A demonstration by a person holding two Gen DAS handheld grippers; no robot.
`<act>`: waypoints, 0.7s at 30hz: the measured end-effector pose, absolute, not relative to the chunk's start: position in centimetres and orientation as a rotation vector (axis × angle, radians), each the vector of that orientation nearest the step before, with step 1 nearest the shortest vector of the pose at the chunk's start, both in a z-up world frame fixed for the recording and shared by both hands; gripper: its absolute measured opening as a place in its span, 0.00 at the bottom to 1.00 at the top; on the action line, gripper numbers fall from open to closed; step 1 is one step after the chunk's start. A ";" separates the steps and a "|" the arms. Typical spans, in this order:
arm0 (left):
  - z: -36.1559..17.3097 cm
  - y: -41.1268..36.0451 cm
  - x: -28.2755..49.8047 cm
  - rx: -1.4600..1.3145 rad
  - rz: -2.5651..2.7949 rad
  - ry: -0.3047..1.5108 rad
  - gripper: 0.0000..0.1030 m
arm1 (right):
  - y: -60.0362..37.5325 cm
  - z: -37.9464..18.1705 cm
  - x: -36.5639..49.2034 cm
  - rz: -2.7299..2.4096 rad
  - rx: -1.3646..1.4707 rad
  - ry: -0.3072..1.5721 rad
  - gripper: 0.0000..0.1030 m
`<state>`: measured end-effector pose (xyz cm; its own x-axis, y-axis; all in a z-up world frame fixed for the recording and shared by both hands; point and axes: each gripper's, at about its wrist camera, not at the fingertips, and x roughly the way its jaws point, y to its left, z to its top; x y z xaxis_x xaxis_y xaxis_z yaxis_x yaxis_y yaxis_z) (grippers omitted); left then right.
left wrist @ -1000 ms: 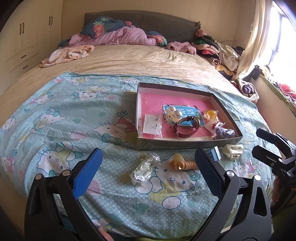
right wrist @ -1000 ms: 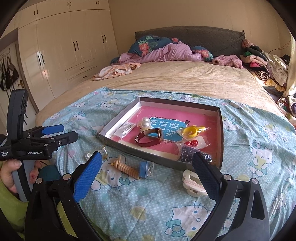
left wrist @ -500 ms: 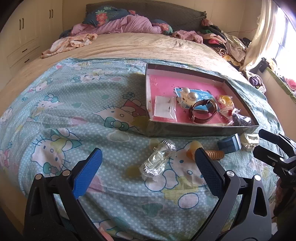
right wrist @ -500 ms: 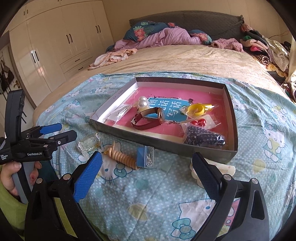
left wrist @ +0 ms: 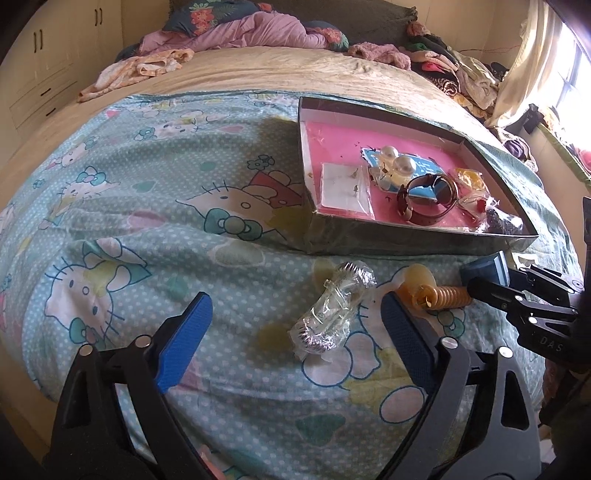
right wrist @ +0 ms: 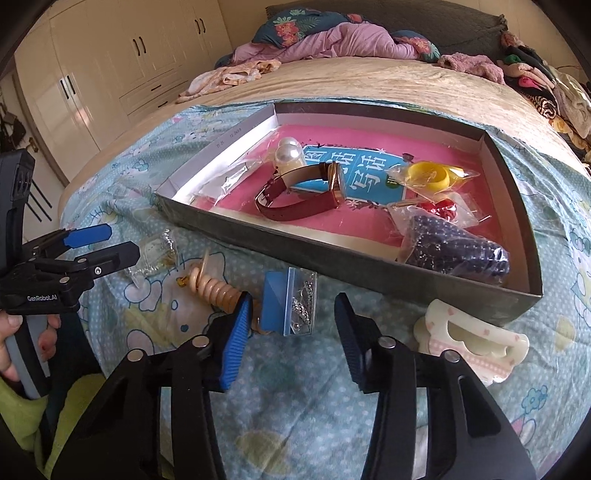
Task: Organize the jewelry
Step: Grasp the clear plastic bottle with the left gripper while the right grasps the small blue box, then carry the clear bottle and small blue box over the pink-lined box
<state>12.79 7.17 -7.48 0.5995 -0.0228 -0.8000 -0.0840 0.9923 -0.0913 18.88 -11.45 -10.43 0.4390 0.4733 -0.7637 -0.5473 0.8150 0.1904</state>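
A shallow box with a pink floor lies on the bed. It holds a watch, pearls, a yellow ring in a bag and dark beads. In front of it lie a clear bag with a silver piece, a spiral hair tie, a small blue box and a white clip. My left gripper is open just short of the clear bag. My right gripper is open, its fingers on either side of the blue box.
A Hello Kitty sheet covers the near part of the bed. Pillows and a pink blanket lie at the headboard, clothes are piled at the far right. White wardrobes stand on the left.
Both grippers have moved forward and down toward the loose items. The right gripper's fingers have narrowed around the blue box. The left gripper has come closer to the clear bag.
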 end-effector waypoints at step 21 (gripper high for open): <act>-7.1 5.2 12.9 -0.071 -0.068 0.905 0.20 | -13.1 -8.4 18.4 0.660 -0.063 0.854 0.23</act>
<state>12.90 5.24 -7.05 0.6156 -0.0889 -0.7830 0.0291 0.9955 -0.0901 18.39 -13.06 -8.44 0.4721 0.5146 -0.7158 -0.5631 0.8007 0.2042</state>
